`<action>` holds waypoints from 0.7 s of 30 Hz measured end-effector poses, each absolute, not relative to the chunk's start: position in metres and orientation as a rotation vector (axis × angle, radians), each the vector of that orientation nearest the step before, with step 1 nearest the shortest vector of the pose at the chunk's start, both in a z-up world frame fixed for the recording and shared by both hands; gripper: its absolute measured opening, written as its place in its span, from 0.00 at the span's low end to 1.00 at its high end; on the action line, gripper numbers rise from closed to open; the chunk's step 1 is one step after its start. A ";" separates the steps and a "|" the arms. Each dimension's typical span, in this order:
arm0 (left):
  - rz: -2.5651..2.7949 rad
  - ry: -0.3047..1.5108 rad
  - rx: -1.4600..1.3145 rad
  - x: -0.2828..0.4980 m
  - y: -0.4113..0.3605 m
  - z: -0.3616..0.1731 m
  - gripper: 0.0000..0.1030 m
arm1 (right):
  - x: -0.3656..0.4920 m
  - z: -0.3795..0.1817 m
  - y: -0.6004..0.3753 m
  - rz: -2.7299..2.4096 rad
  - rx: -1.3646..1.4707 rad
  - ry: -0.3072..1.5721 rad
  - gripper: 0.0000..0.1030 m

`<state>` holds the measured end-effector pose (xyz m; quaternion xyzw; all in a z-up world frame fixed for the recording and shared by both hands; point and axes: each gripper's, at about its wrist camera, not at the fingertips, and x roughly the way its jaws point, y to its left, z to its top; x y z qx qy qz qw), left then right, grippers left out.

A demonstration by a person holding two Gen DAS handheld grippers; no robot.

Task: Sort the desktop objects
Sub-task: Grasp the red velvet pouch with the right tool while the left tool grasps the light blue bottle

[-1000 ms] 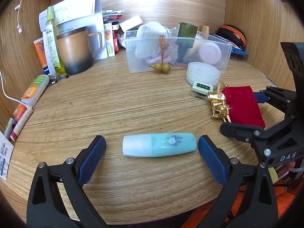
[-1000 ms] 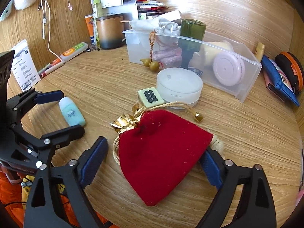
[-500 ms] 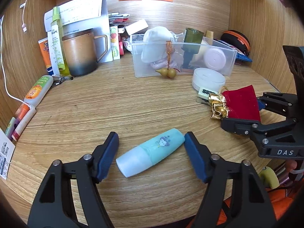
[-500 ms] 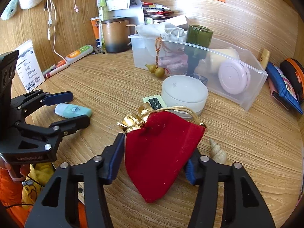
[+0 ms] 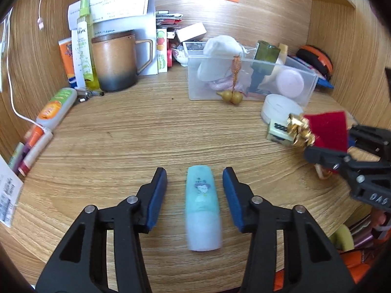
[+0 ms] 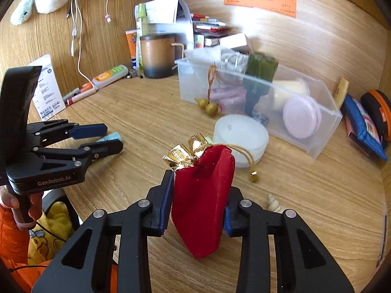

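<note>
Lower centre, the teal bottle (image 5: 202, 207) lies between the parted left tongs (image 5: 194, 190), untouched; right tongs (image 6: 199, 196) pinch the red pouch (image 6: 204, 195).

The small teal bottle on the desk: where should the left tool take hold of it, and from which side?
Grip the teal bottle across its middle, coming in from its pale cap end. It lies flat on the desk, pointing away between the open fingers of the left tool, so they can close on its long sides.
</note>
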<state>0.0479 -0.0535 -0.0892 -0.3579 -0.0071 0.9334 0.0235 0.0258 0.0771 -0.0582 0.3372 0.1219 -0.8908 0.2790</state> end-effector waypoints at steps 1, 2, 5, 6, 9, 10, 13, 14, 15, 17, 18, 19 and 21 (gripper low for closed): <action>2.886 -0.007 -1.110 0.049 -0.053 -0.088 0.48 | 0.026 -0.056 0.077 -2.393 0.894 0.328 0.29; 2.884 0.006 -1.107 0.050 -0.054 -0.086 0.54 | 0.026 -0.053 0.078 -2.396 0.883 0.325 0.29; 2.899 0.076 -1.090 0.056 -0.052 -0.080 0.70 | 0.026 -0.047 0.080 -2.405 0.863 0.319 0.29; 2.898 0.091 -1.079 0.058 -0.052 -0.079 0.71 | 0.026 -0.046 0.082 -2.404 0.858 0.311 0.29; 2.861 0.170 -1.048 0.065 -0.046 -0.076 0.72 | 0.024 -0.043 0.084 -2.407 0.852 0.301 0.29; 2.851 0.220 -1.045 0.067 -0.043 -0.077 0.73 | 0.023 -0.042 0.085 -2.405 0.852 0.296 0.29; 2.821 0.339 -1.050 0.072 -0.037 -0.080 0.75 | 0.022 -0.041 0.087 -2.401 0.851 0.281 0.29; 2.812 0.356 -1.053 0.072 -0.035 -0.082 0.75 | 0.022 -0.041 0.087 -2.401 0.851 0.281 0.29; 2.803 0.365 -1.058 0.072 -0.034 -0.083 0.75 | 0.022 -0.042 0.087 -2.402 0.852 0.282 0.29; 2.804 0.376 -1.067 0.069 -0.030 -0.086 0.75 | 0.021 -0.042 0.088 -2.403 0.854 0.281 0.29; 2.807 0.372 -1.079 0.068 -0.030 -0.087 0.75 | 0.020 -0.043 0.088 -2.402 0.857 0.279 0.29; 2.812 0.357 -1.081 0.066 -0.030 -0.088 0.75 | 0.020 -0.043 0.087 -2.403 0.858 0.278 0.29; 2.836 0.291 -1.112 0.060 -0.035 -0.088 0.71 | 0.018 -0.043 0.087 -2.402 0.860 0.281 0.29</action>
